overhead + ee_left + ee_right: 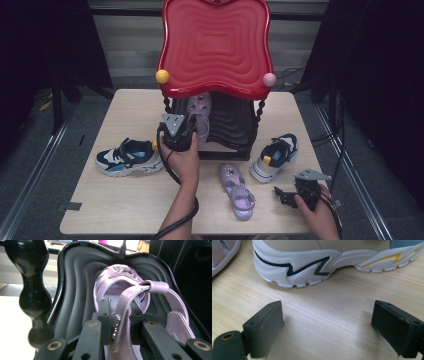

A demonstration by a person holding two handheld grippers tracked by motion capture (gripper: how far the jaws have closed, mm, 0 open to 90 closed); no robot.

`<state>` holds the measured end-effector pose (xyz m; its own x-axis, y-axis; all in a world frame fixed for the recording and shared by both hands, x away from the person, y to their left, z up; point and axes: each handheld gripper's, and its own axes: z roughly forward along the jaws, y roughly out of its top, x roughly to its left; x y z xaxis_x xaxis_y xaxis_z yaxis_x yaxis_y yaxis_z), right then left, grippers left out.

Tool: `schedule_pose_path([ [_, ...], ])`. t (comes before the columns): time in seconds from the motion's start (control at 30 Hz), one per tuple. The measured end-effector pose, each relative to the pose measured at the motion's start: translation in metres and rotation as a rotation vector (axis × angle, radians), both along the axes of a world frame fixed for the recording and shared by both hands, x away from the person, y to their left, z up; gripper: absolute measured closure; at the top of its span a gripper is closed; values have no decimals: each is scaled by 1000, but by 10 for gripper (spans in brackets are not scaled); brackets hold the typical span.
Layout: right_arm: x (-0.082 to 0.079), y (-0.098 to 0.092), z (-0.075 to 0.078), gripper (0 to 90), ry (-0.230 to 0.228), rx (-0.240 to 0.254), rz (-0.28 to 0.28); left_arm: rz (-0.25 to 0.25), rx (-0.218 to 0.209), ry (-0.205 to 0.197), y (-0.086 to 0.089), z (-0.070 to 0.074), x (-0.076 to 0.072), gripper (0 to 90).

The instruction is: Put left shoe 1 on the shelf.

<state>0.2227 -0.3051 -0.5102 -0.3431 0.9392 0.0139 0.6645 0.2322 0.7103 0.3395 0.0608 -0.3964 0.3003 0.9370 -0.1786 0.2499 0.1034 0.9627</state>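
A lilac sandal [199, 107] rests on the black lower shelf [232, 125] of a small rack with a red wavy top [215, 45]. My left gripper [184, 131] is shut on it. In the left gripper view the jaws [120, 312] pinch the sandal's heel strap [125, 302], and the toe [117, 282] points into the shelf [75, 290]. The matching sandal [236, 190] lies on the table near the front. My right gripper [285, 196] rests open at the front right, nothing between its jaws [332, 320]. A white sneaker sole [312, 260] lies just ahead of it.
A blue and white sneaker [129, 156] sits left of the rack, its pair [275, 156] to the right. A turned black post [32, 290] stands at the shelf's left corner. The sandal's edge [222, 252] shows at the right gripper view's top left. The wooden table [125, 210] has dark floor around it.
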Motion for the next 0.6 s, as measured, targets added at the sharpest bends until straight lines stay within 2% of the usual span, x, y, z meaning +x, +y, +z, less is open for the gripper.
schedule_pose_path([
  [0.13, 0, 0, 0, 98, 0, -1, 1, 23, -26, -11, -6, -2, 7, 772],
  [0.27, 0, 0, 0, 98, -2, -2, 3, 49, -10, -25, -12, -5, 15, 770],
  [0.33, 0, 0, 0, 98, -4, -3, 6, 56, -15, -28, -13, -6, 17, 770],
  [0.6, -1, 0, 0, 98, 3, 2, 1, 61, -16, -58, -20, -6, 27, 769],
])
